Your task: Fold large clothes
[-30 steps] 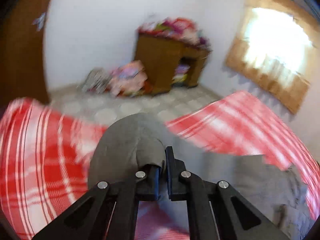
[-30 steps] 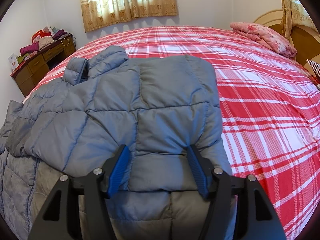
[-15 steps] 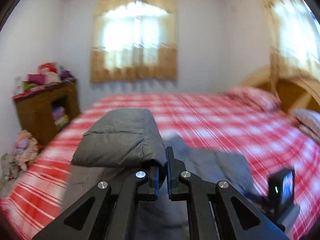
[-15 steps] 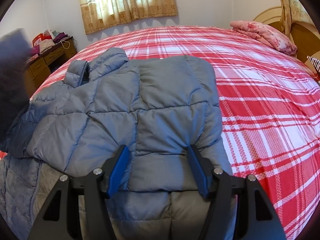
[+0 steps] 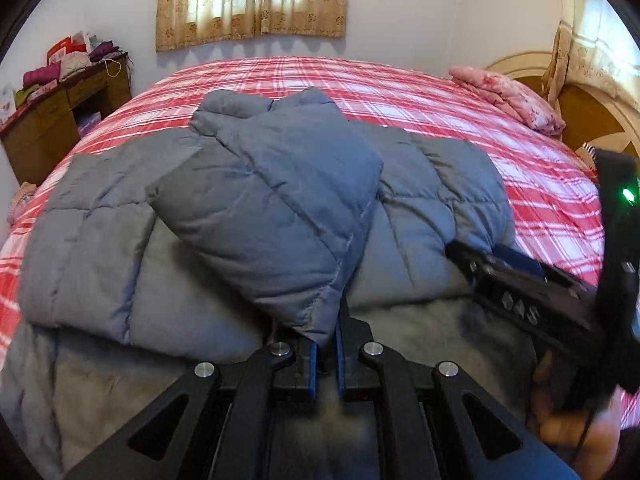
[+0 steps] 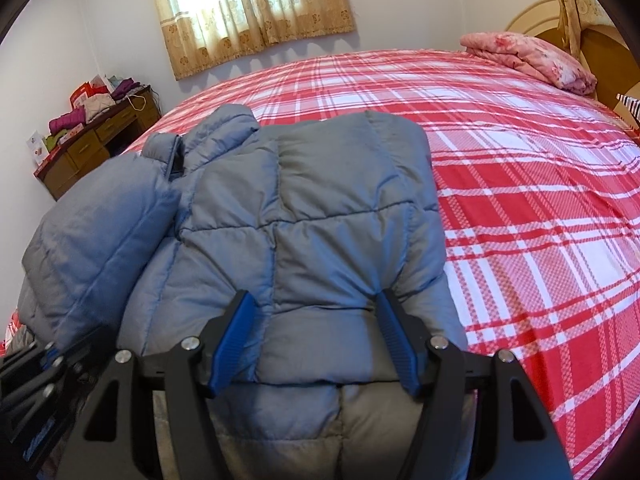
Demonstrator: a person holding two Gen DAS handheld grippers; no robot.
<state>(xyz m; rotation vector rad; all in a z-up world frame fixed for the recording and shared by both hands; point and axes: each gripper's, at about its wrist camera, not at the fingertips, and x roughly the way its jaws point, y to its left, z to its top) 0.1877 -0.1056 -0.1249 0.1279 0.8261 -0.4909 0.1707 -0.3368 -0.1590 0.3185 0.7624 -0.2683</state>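
A grey-blue puffer jacket [image 5: 100, 240] lies spread on the red plaid bed [image 5: 420, 92]. My left gripper [image 5: 326, 354] is shut on the edge of a padded part of the jacket [image 5: 272, 208] and holds it folded over the jacket's middle. In the right wrist view that part [image 6: 96, 240] hangs at the left, above the left gripper [image 6: 44, 360]. My right gripper [image 6: 316, 320] straddles the thick folded right side of the jacket [image 6: 320, 208]. Its blue pads [image 6: 234, 336] press into the puckered fabric. The left wrist view shows the right gripper [image 5: 516, 276] at the right.
A folded pink blanket [image 6: 532, 56] lies near the wooden headboard [image 5: 592, 112]. At the left stands a wooden desk [image 6: 92, 144] piled with clothes. A curtained window [image 6: 248, 8] is on the far wall. A hand [image 5: 560, 424] grips the right tool.
My left gripper swung round from facing the desk and floor, carrying the padded part of the jacket over the jacket's middle. The right gripper stayed where it was on the fold.
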